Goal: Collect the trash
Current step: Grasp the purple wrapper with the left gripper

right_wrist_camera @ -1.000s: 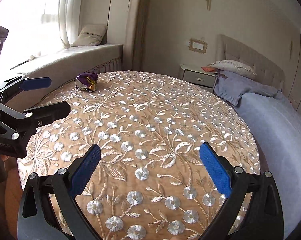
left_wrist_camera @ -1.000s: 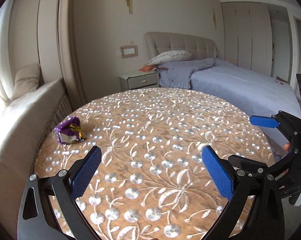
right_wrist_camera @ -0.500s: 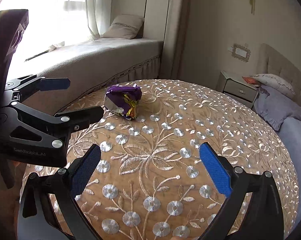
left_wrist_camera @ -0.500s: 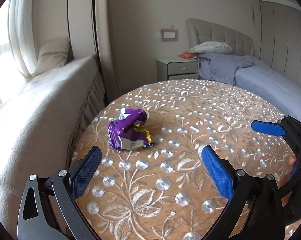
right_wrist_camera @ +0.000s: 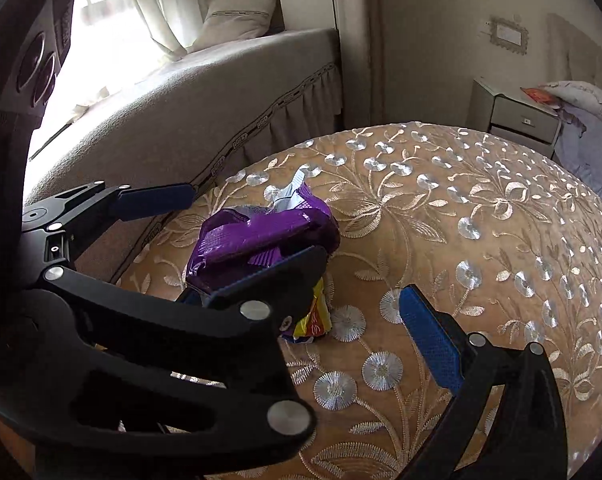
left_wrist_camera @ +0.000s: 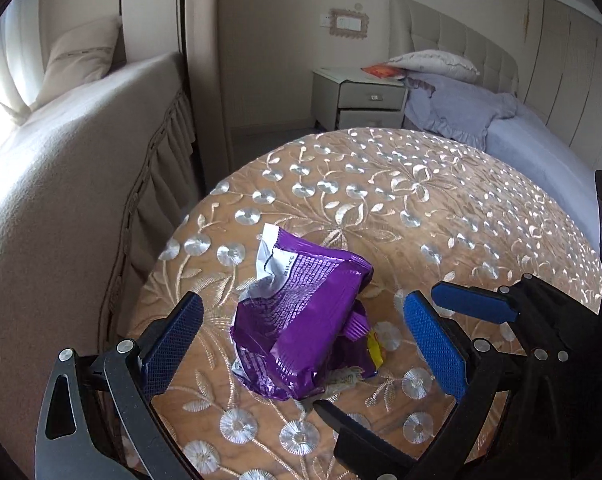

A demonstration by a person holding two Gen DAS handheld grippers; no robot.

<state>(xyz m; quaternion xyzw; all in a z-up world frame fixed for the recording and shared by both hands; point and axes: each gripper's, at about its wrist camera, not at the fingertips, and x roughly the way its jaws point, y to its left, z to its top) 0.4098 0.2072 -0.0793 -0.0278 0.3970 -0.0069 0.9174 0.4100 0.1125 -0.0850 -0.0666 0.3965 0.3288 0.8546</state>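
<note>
A crumpled purple snack wrapper (left_wrist_camera: 301, 320) lies near the left edge of a round table with a gold embroidered cloth (left_wrist_camera: 441, 208). My left gripper (left_wrist_camera: 301, 344) is open, its blue pads on either side of the wrapper, not touching it. My right gripper (right_wrist_camera: 309, 320) is open too and sits just right of the wrapper (right_wrist_camera: 261, 236); its left finger is hidden behind the left gripper's frame (right_wrist_camera: 161, 312). The right gripper's fingers (left_wrist_camera: 473, 304) show at the lower right of the left wrist view.
A beige window seat (left_wrist_camera: 61, 140) with a cushion (left_wrist_camera: 77, 60) runs close along the table's left side. A nightstand (left_wrist_camera: 365, 96) and a bed with lilac bedding (left_wrist_camera: 521, 136) stand beyond the table.
Both grippers have moved left and forward across the table to the wrapper. The left gripper's fingers now straddle it; both stay open.
</note>
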